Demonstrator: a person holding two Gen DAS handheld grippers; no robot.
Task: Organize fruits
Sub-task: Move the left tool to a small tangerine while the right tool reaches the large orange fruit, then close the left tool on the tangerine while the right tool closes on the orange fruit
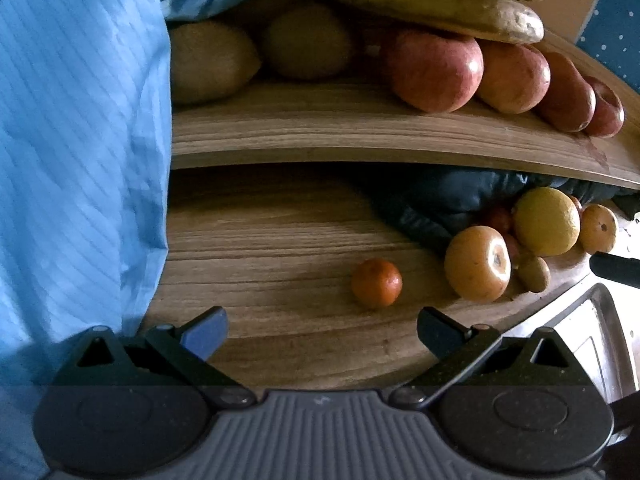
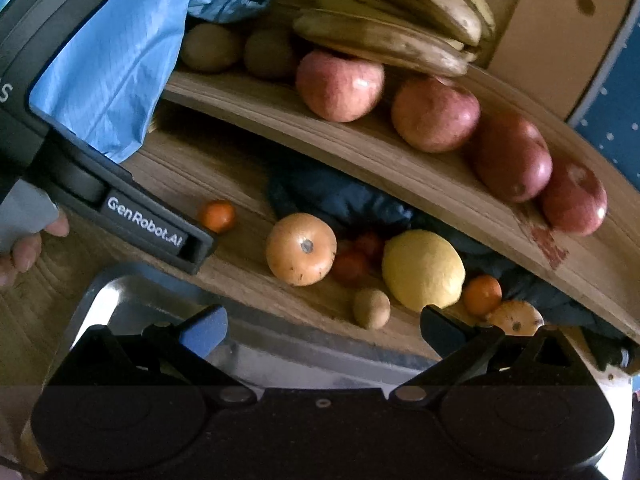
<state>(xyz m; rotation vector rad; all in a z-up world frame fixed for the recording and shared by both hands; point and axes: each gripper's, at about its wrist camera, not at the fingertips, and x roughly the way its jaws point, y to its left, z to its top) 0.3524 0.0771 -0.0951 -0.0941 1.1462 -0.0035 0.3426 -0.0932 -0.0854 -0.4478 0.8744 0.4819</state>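
Left wrist view: blue striped sleeve (image 1: 76, 152) filling the left edge. Left tongs (image 1: 322, 330) spread wide, empty, low over the wooden desk (image 1: 272, 232). Small tangerine (image 1: 377, 282) alone on the desk, just ahead, between the fingers' line. Further right, a pile: pale orange (image 1: 477, 264), lemon (image 1: 546, 221), small kiwi (image 1: 534, 274). On the shelf (image 1: 320, 128) above: two kiwis (image 1: 212, 62), then red apples (image 1: 436, 72) in a row, bananas (image 1: 436, 4) on top.

Right wrist view: left device body at far left, gripped by a hand (image 2: 24, 248). Metal tray (image 2: 120, 300) beneath. Right tongs (image 2: 324, 330) also spread wide, holding nothing, near the pile; dark cloth (image 2: 344, 196) behind the fruit.
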